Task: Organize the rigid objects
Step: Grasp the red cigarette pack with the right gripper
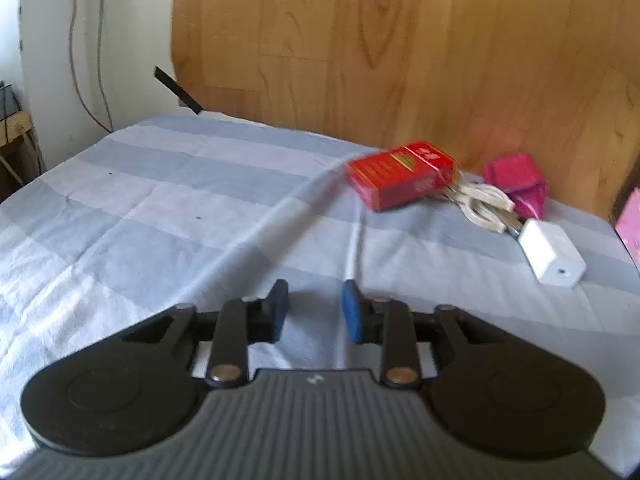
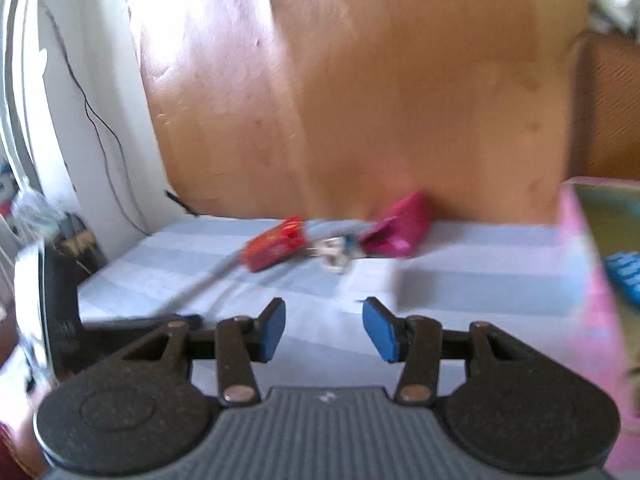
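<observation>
The left gripper [image 1: 314,308] was held low over a bed [image 1: 160,208] covered by a blue-and-white checked sheet, its blue-padded fingers [image 1: 352,316] parted with nothing between them. A red box [image 1: 402,179] was seen lying on the sheet near the wooden headboard [image 1: 400,48], with a coiled white cable [image 1: 484,206] just beside it, a pink object [image 1: 518,182] behind the cable, and a white charger block [image 1: 554,254] nearer the camera. The right gripper [image 2: 324,330] was likewise spread and empty. A pink box [image 2: 588,280] stood at the right edge.
</observation>
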The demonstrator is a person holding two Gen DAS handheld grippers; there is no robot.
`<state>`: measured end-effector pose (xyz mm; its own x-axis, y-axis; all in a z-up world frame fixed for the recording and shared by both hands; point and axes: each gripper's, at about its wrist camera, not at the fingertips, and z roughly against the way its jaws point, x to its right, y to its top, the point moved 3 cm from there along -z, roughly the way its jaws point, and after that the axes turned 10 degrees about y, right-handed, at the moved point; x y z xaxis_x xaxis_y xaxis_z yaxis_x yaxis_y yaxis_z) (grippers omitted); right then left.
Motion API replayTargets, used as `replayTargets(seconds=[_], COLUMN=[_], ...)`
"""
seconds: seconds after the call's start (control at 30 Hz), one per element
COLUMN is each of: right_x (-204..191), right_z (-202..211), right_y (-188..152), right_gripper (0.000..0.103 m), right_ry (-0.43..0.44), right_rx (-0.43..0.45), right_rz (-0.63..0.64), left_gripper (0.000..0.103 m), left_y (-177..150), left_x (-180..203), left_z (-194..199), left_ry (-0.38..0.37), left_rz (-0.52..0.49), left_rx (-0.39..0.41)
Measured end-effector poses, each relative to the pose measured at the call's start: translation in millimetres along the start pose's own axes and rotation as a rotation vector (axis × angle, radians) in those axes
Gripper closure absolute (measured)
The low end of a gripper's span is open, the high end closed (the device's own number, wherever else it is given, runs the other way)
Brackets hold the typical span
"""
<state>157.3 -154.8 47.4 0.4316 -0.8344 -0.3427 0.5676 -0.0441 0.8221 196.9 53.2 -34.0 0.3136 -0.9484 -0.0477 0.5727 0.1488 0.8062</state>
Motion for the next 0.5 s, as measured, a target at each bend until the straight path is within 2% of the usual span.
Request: replayTargets(seconds=[0.2, 0.33, 0.5], right_x=[-7.4, 6.7, 33.5], right_z=[-74.7, -138.9, -214.5], right_y=[49.6, 80.6, 92.6], right_gripper=[0.058, 0.058, 0.054], right_ry=[0.024, 0.027, 0.014], right_rx=[-0.023, -0.054, -0.133], right_rz=[-0.036, -0.119, -0.255], left_gripper=[0.070, 0.070, 0.070], left_y=[1.4, 3.2, 5.9], left_x=[-14.1, -23.0, -34.6], left_z=[3.0, -4.3, -6.9], left_ry=[-0.039, -0.058, -0.074], left_rz=[0.075, 0.128, 0.200], left_rx=[0.023, -0.016, -0.039])
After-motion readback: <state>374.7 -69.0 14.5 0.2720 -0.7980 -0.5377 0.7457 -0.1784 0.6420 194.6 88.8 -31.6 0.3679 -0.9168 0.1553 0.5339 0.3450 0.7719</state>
